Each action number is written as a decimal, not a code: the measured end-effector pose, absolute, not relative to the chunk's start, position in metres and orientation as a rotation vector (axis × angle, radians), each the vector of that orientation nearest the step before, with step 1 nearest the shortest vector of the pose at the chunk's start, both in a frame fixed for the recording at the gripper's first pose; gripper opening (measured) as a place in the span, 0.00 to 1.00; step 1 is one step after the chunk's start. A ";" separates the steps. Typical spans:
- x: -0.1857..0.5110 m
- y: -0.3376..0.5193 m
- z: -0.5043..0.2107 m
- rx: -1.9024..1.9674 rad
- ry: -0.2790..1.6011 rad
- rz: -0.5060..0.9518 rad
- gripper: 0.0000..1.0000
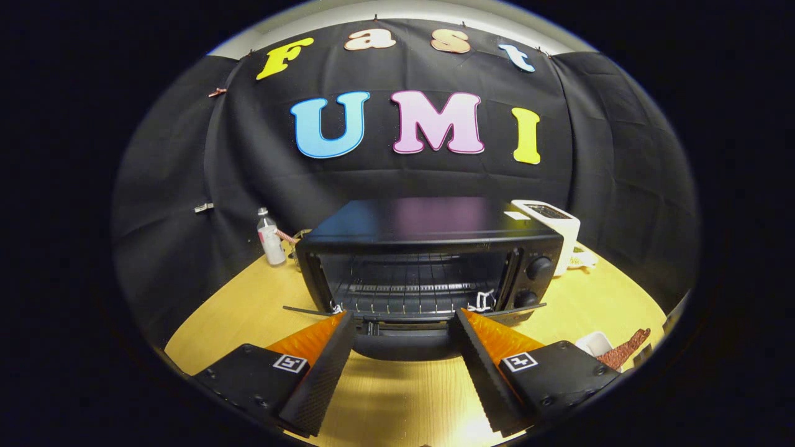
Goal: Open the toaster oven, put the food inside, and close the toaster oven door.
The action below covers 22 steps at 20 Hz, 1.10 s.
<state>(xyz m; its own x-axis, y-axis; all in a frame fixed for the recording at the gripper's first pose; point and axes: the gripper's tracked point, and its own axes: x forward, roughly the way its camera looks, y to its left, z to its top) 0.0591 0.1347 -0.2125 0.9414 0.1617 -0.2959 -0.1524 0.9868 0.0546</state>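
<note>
A pale wooden surface carries a black toaster oven in its middle, door lowered flat onto the wood. Behind the oven's left side stands a small clear bottle; behind its right side, a white toaster. Near the right edge lie a small white dish and a reddish-brown piece of food.

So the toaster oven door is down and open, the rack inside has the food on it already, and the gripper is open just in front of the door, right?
Not quite. In the gripper view the toaster oven door is down and open and the gripper is open just in front of it, but the rack inside is bare. The food lies on the table beside the gripper.
</note>
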 end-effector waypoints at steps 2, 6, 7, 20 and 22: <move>0.047 0.133 -0.226 0.027 0.331 0.170 0.97; 0.024 0.128 -0.266 0.057 0.432 0.170 0.95; 0.020 0.129 -0.277 0.066 0.457 0.171 0.94; 0.004 0.102 -0.292 0.092 0.569 0.164 0.99; -0.005 0.091 -0.270 0.066 0.546 0.169 0.99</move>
<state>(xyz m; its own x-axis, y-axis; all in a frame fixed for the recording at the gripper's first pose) -0.0046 0.0911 -0.2703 0.8410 0.1775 -0.5111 -0.1425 0.9840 0.1073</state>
